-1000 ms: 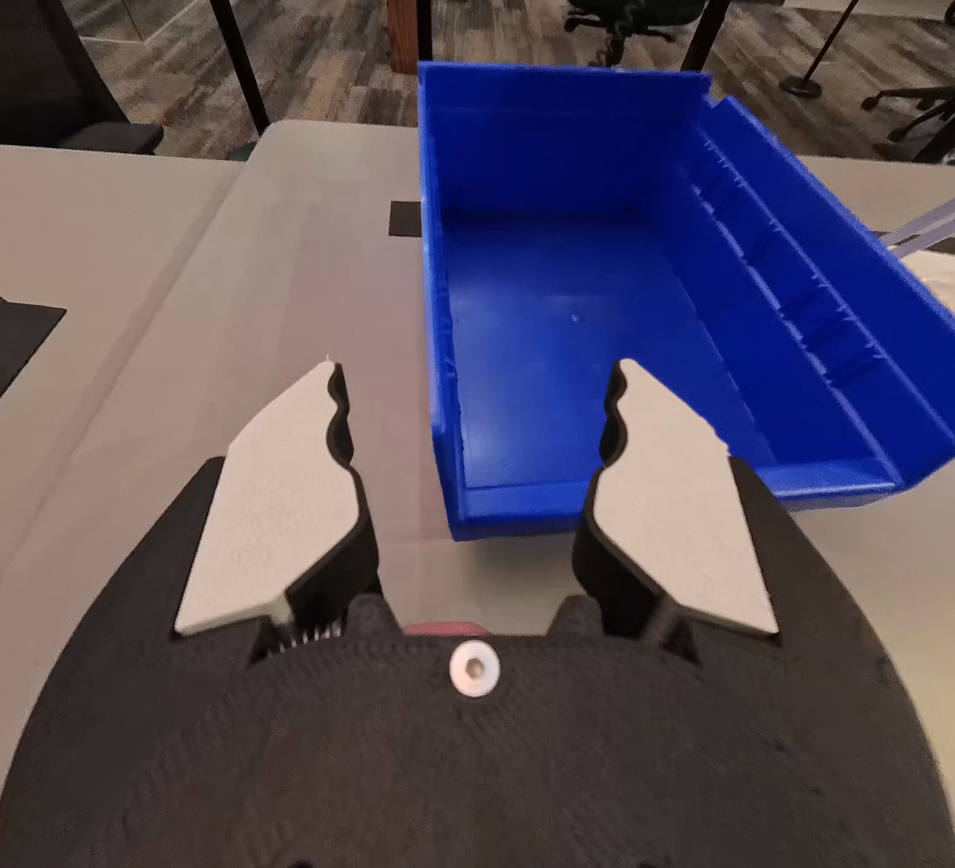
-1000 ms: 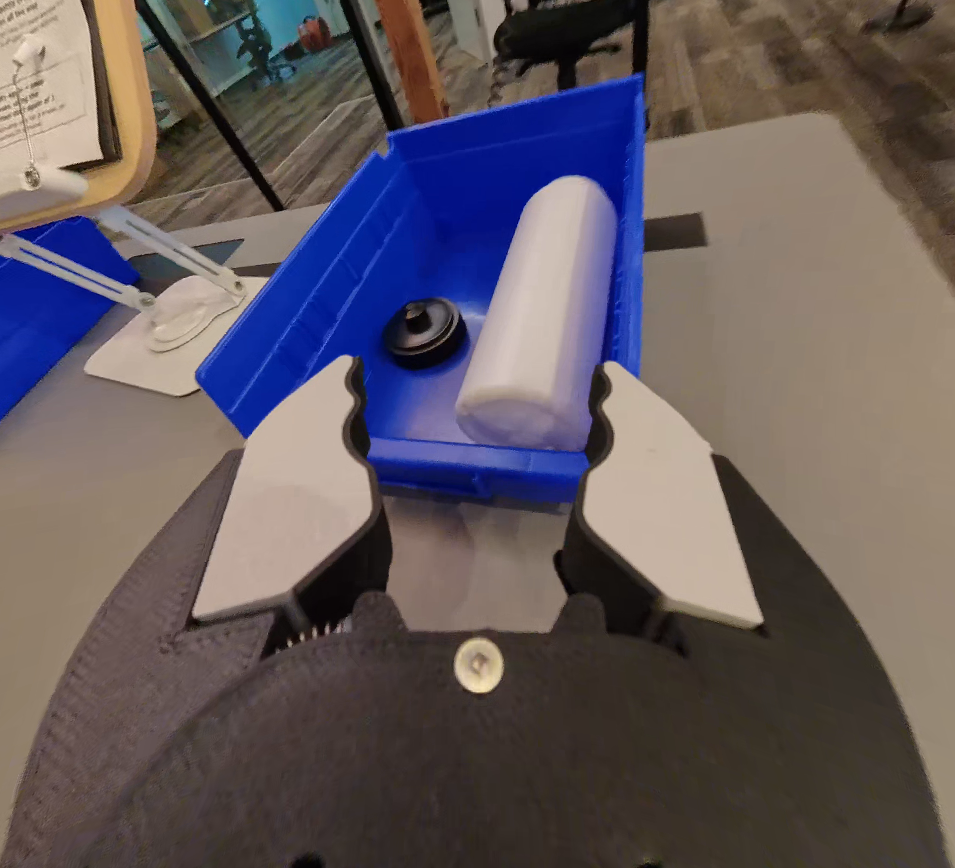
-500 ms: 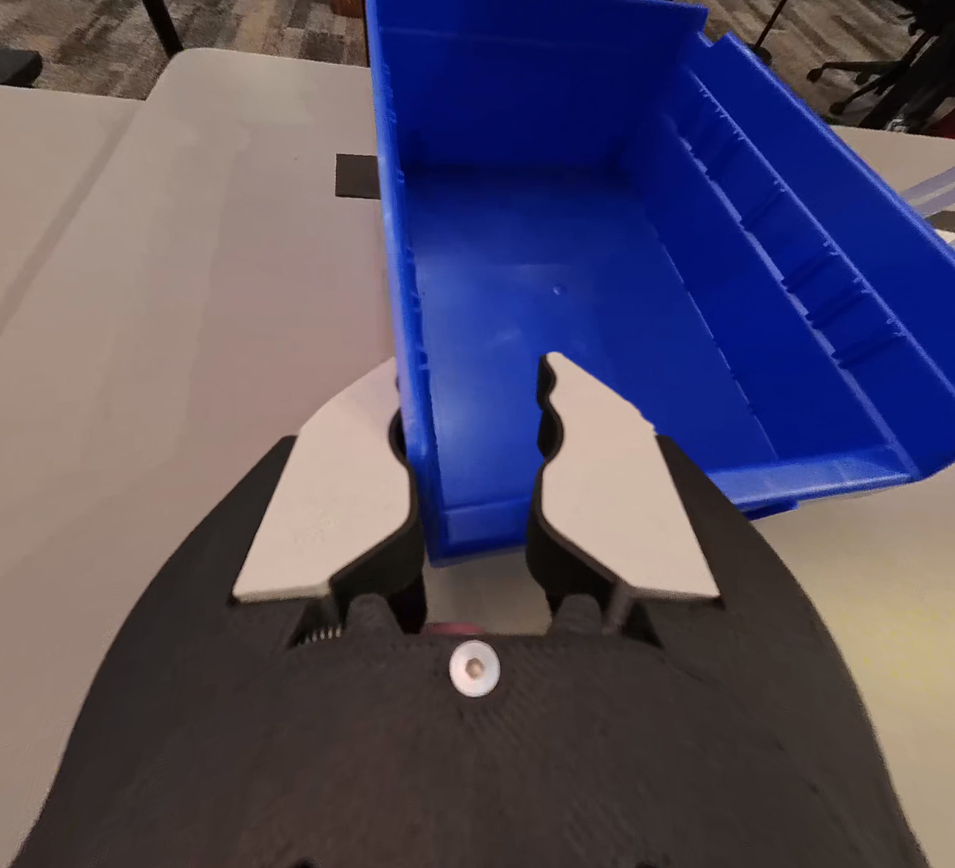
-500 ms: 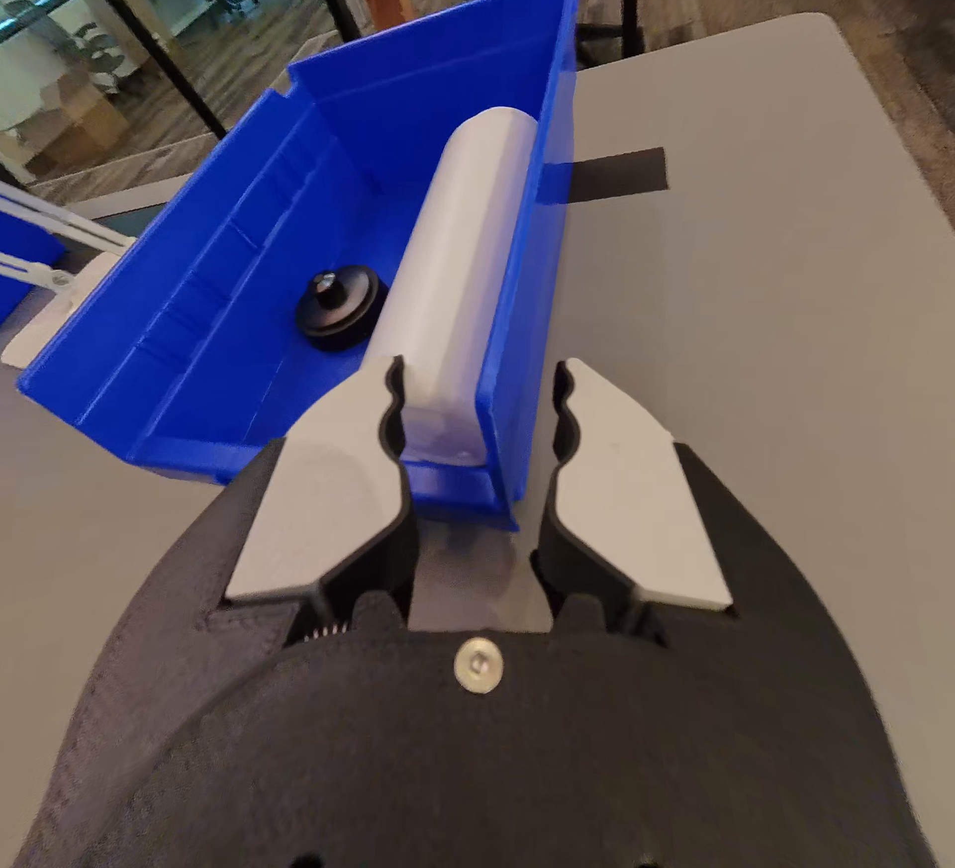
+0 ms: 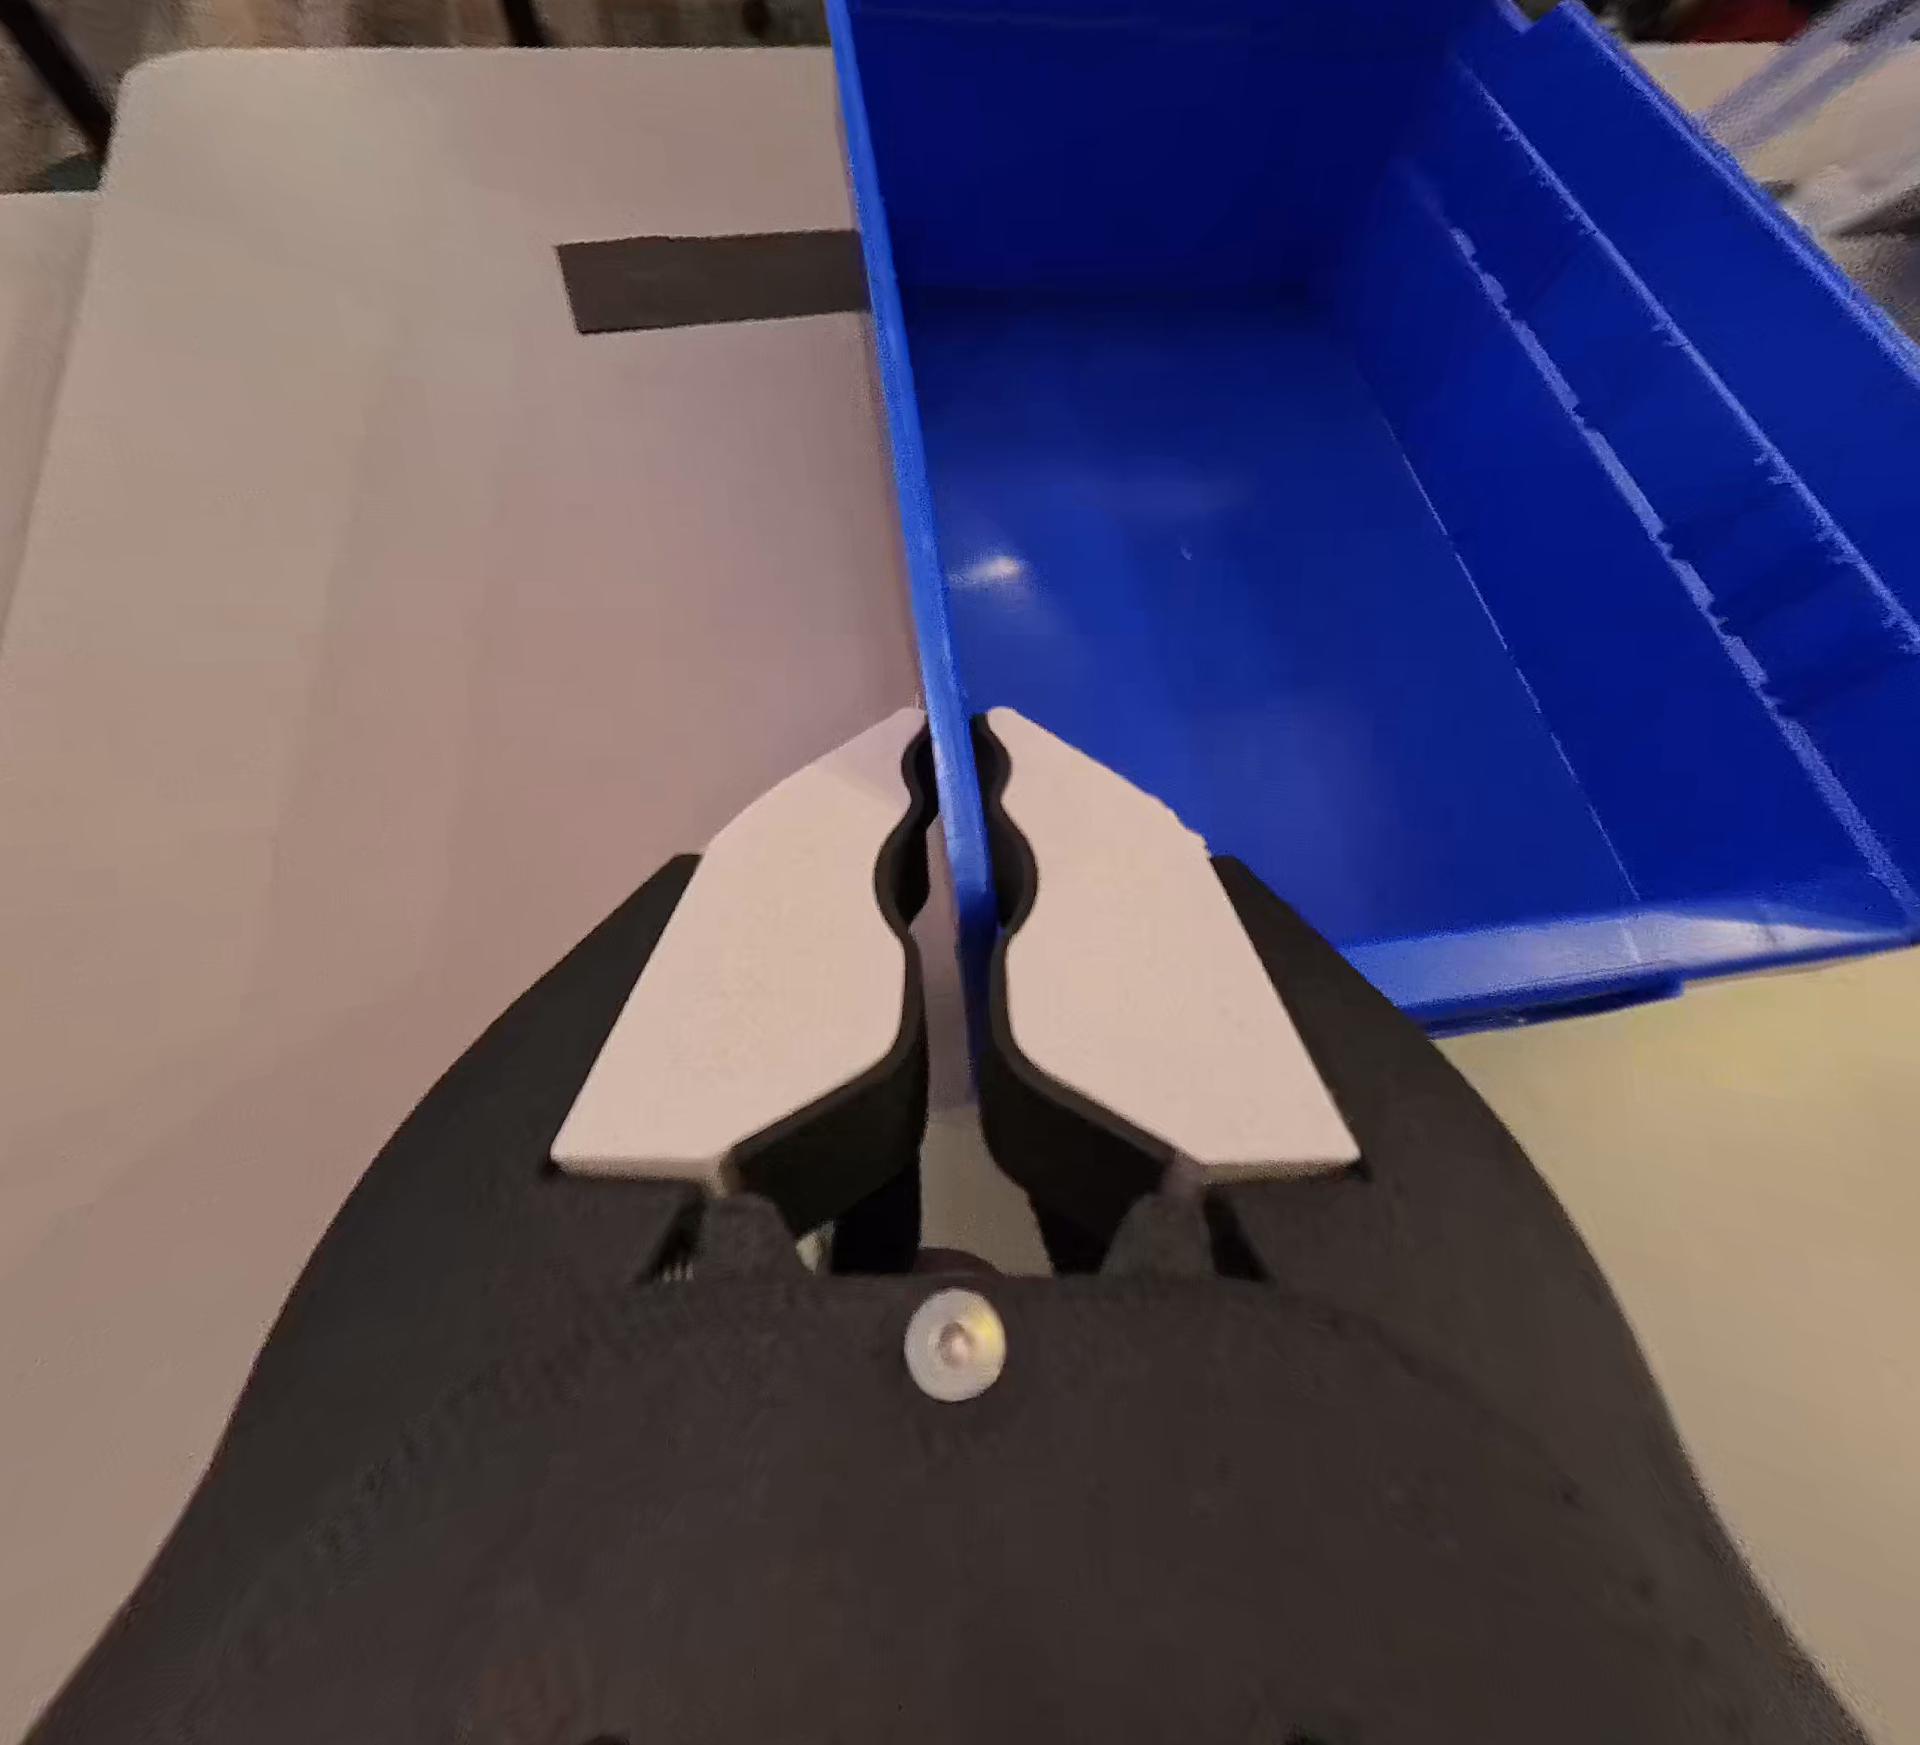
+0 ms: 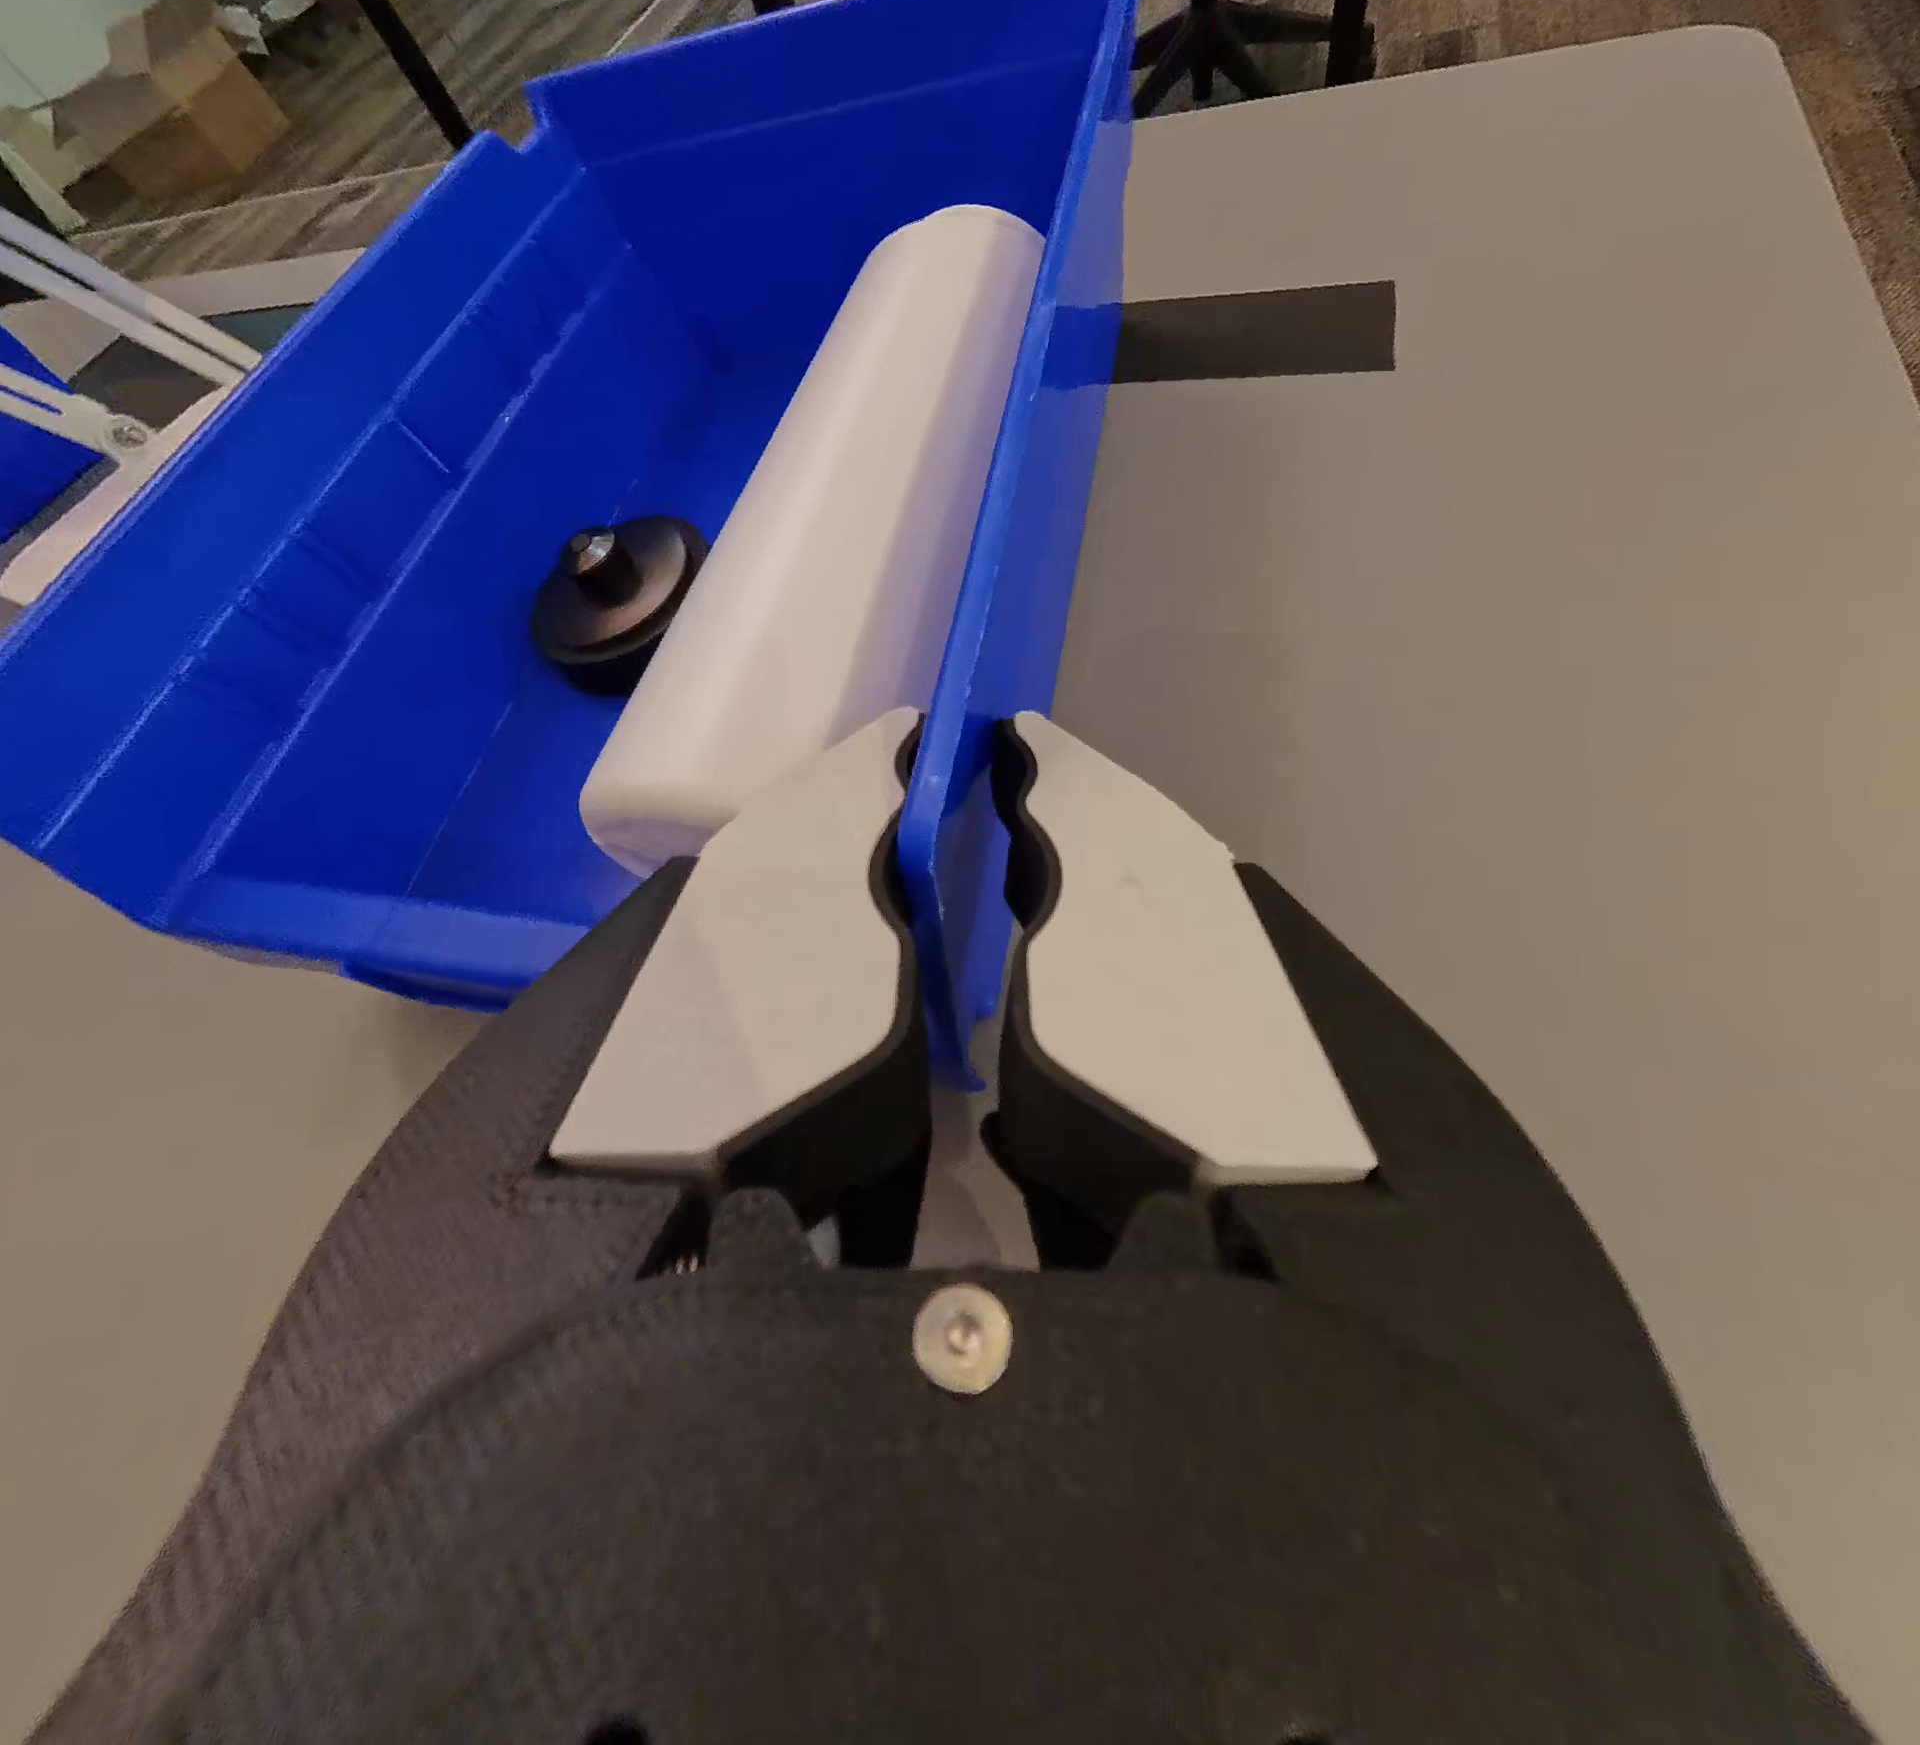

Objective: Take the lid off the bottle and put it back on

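Two blue bins are seen on the grey counter (image 6: 1455, 656). The left claw (image 5: 951, 729) is clamped on the empty bin (image 5: 1195, 500) by its side wall. The right claw (image 6: 956, 729) is clamped on the second bin (image 6: 312, 552), wherein one white bottle (image 6: 831, 532) lies beside one black lid (image 6: 618, 583).
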`<state>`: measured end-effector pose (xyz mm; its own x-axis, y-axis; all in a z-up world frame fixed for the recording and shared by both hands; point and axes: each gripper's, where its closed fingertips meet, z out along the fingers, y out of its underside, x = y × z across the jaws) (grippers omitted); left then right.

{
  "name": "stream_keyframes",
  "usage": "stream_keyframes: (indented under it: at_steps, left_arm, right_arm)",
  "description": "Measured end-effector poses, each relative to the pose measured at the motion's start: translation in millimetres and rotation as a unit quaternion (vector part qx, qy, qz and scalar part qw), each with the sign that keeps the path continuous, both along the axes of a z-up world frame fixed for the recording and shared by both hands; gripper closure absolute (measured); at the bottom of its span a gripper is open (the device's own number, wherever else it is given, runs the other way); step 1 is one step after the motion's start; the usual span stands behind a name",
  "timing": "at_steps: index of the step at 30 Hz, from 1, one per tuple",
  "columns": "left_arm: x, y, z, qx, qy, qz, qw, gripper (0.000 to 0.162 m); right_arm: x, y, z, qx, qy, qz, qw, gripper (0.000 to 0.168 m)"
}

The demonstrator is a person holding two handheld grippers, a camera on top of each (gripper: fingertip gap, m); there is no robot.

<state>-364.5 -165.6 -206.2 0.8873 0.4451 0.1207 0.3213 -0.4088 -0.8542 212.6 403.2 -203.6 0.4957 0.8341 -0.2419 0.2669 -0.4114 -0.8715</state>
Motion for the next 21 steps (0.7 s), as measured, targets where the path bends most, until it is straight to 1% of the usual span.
stream_keyframes:
  at_steps: [3,8,13,17,21]
  left_arm:
    - [16.9,-15.0,-0.5,0.000,-0.018,-0.063,0.998,0.156]
    - [33.7,-59.4,-1.8,-0.015,-0.042,-0.122,0.992,0.156]
    - [78.8,-98.3,-1.5,-0.014,-0.081,-0.212,0.974,0.156]
    - [127.0,-108.3,-1.0,-0.006,-0.104,-0.289,0.952,0.155]
    - [177.1,-99.6,-0.9,-0.017,-0.104,-0.358,0.928,0.155]
  right_arm:
    - [4.0,-11.8,0.1,-0.001,0.002,0.032,0.999,0.158]
    - [11.3,-38.2,-0.2,-0.004,0.001,0.103,0.995,0.159]
    - [15.6,-67.9,-1.1,-0.015,0.011,0.169,0.985,0.162]
    - [12.1,-94.1,-1.0,-0.021,0.026,0.226,0.974,0.162]
    - [0.6,-119.8,-1.3,-0.018,0.021,0.282,0.959,0.162]
